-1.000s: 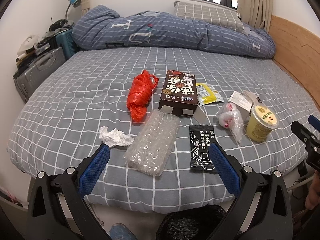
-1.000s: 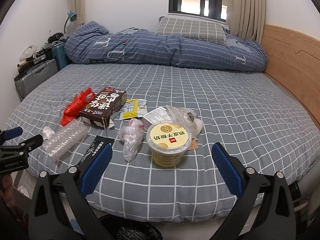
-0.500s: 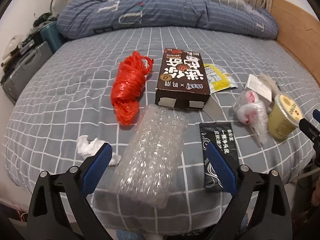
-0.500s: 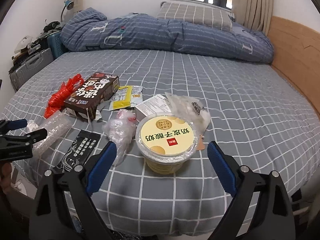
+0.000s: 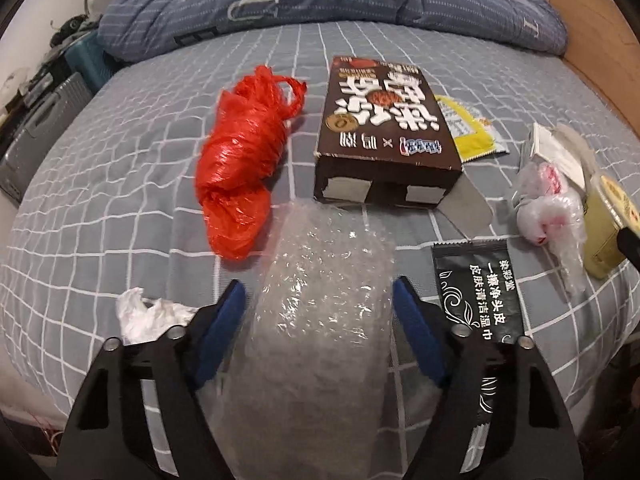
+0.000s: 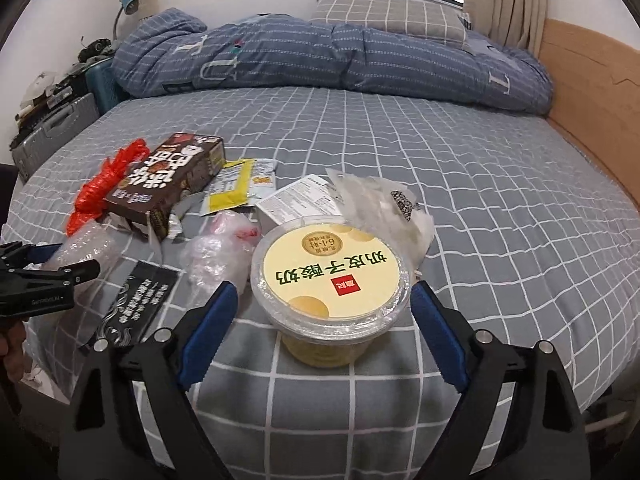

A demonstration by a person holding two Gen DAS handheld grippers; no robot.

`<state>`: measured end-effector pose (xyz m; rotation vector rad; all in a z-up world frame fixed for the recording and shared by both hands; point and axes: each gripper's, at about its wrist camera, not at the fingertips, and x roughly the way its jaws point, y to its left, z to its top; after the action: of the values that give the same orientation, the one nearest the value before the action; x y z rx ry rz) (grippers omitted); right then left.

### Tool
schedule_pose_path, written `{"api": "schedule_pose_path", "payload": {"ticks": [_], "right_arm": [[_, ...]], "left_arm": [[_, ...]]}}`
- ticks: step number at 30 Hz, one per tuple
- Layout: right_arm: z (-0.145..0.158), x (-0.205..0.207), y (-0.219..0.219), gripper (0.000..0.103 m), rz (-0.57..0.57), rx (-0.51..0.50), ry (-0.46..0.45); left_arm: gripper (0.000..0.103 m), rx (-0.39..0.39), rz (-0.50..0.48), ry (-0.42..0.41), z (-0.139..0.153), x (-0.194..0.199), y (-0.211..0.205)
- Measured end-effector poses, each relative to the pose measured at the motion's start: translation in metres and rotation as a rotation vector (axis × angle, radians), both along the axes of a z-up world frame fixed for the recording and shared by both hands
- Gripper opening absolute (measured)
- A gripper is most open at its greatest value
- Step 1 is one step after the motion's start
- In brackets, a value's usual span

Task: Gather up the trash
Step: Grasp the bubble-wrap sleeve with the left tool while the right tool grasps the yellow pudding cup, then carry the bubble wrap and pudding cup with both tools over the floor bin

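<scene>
Trash lies on a grey checked bed. My left gripper [image 5: 319, 298] is open, its blue fingers on either side of a clear bubble wrap roll [image 5: 324, 304], not pressing it. A red plastic bag [image 5: 244, 164], brown box [image 5: 384, 128], black wet-wipe sachet [image 5: 478, 288] and white tissue [image 5: 148, 314] lie around it. My right gripper [image 6: 322, 300] is open, its fingers on either side of a yellow yogurt cup [image 6: 330, 280]. The left gripper also shows in the right wrist view [image 6: 52, 264].
A yellow sachet [image 6: 232, 192], crumpled clear bags [image 6: 218, 252], and a white leaflet [image 6: 296, 200] lie near the cup. A folded blue duvet [image 6: 320, 60] lies at the back, suitcases [image 6: 52, 128] at the left, a wooden board [image 6: 592, 92] at the right.
Both grippers have moved forward and down. The left now straddles the bubble wrap and has narrowed; the right now straddles the yogurt cup.
</scene>
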<state>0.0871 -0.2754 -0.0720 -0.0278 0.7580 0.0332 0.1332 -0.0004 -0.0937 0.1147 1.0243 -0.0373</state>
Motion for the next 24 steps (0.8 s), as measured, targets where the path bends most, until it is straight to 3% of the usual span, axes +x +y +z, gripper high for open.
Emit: {"api": "schedule_pose_path", "payload": {"ticks": [5, 12, 15, 24], "right_arm": [[-0.007, 0.008, -0.008, 0.084, -0.022, 0.043, 0.012], [-0.016, 0.014, -0.008, 0.082, -0.014, 0.070, 0.032], [-0.015, 0.014, -0.005, 0.074, -0.007, 0.069, 0.027], [-0.004, 0.008, -0.004, 0.073, -0.002, 0.064, -0.001]], "left_arm": [[0.060, 0.008, -0.006, 0.009, -0.006, 0.005, -0.003], [0.031, -0.016, -0.028, 0.002, -0.004, 0.002, -0.006], [0.027, -0.020, -0.023, -0.008, 0.002, -0.001, -0.009], [0.024, -0.076, -0.006, -0.046, 0.022, -0.007, -0.005]]}}
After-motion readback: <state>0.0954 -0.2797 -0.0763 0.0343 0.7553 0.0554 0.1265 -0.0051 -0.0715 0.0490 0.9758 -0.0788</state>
